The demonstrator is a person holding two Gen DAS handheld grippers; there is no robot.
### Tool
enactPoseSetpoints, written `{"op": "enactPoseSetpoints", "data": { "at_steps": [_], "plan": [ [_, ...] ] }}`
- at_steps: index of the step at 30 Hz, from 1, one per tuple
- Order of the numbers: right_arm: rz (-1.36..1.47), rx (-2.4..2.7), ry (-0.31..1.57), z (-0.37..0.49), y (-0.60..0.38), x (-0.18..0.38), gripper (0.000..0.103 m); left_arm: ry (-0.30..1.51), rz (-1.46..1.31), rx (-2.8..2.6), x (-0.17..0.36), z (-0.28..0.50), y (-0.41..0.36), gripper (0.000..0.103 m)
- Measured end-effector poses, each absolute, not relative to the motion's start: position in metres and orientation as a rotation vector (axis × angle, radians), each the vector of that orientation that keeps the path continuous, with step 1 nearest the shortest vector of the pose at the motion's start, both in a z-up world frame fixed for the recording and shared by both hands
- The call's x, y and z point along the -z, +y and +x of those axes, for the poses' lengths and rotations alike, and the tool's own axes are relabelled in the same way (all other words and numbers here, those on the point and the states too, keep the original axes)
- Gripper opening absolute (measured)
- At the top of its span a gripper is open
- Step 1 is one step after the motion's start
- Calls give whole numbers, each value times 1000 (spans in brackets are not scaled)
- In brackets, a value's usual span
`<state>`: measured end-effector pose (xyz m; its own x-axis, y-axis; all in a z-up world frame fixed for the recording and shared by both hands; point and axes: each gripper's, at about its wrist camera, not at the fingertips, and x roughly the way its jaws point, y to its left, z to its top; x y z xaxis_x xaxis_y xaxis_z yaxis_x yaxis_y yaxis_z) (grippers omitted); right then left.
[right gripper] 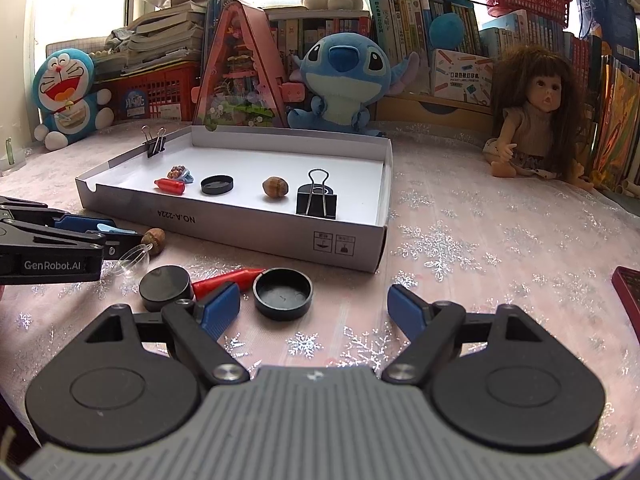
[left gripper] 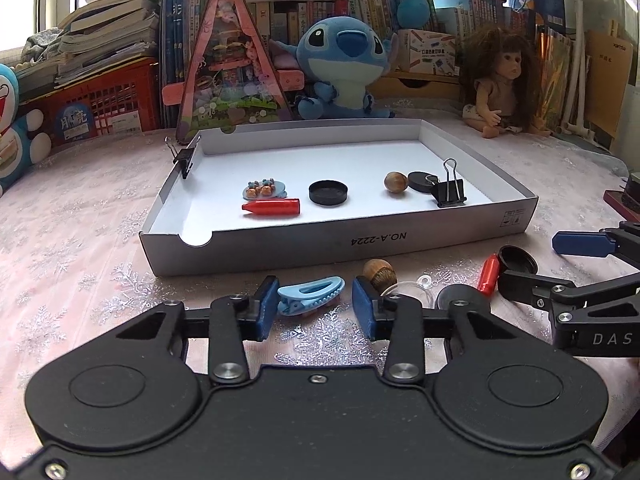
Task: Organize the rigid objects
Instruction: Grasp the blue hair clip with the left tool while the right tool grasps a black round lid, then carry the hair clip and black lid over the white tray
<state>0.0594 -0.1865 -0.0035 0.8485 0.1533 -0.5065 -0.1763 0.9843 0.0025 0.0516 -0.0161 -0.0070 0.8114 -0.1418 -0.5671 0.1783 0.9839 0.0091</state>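
Note:
A shallow grey box lid (left gripper: 340,240) (right gripper: 240,220) lies on the table. It holds a red cap (left gripper: 272,207), a black lid (left gripper: 328,193), an acorn (left gripper: 395,182), a black disc (left gripper: 420,181), a binder clip (left gripper: 451,192) and a small blue charm (left gripper: 265,189). My left gripper (left gripper: 316,306) is open around a light blue hair clip (left gripper: 310,294) on the cloth, without touching it. My right gripper (right gripper: 316,308) is open just behind a black lid (right gripper: 283,294). A second acorn (left gripper: 380,274) (right gripper: 154,237), a red cap (right gripper: 226,278), a black disc (right gripper: 165,286) and a clear suction cup (right gripper: 132,259) lie in front of the box.
A second binder clip (left gripper: 185,158) is clamped on the box's left wall. A Stitch plush (left gripper: 344,68), a doll (left gripper: 496,80), a pink triangular case (left gripper: 228,68), a red crate (left gripper: 100,108) and bookshelves line the back. A dark red object (right gripper: 628,292) lies at the right edge.

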Motion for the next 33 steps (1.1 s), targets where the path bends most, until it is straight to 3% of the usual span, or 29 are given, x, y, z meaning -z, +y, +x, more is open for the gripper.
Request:
{"op": "enactPoseSetpoints", "data": {
  "at_steps": [7, 13, 16, 18, 20, 33],
  "plan": [
    [-43, -193, 527, 58, -186, 4, 88, 599, 69, 179, 7, 51, -17, 32],
    [-27, -221, 546, 61, -188, 4, 77, 601, 64, 178, 6, 50, -16, 32],
    [-35, -241, 547, 60, -184, 2, 65, 604, 62, 176, 5, 49, -14, 32],
    [-43, -242, 539, 59, -181, 1, 45, 606, 59, 174, 4, 49, -12, 32],
    [-45, -239, 535, 60, -178, 0, 38, 607, 59, 174, 4, 49, -12, 32],
    [-43, -210, 473, 58, -184, -21, 37, 559, 56, 180, -19, 39, -6, 31]
  ]
}}
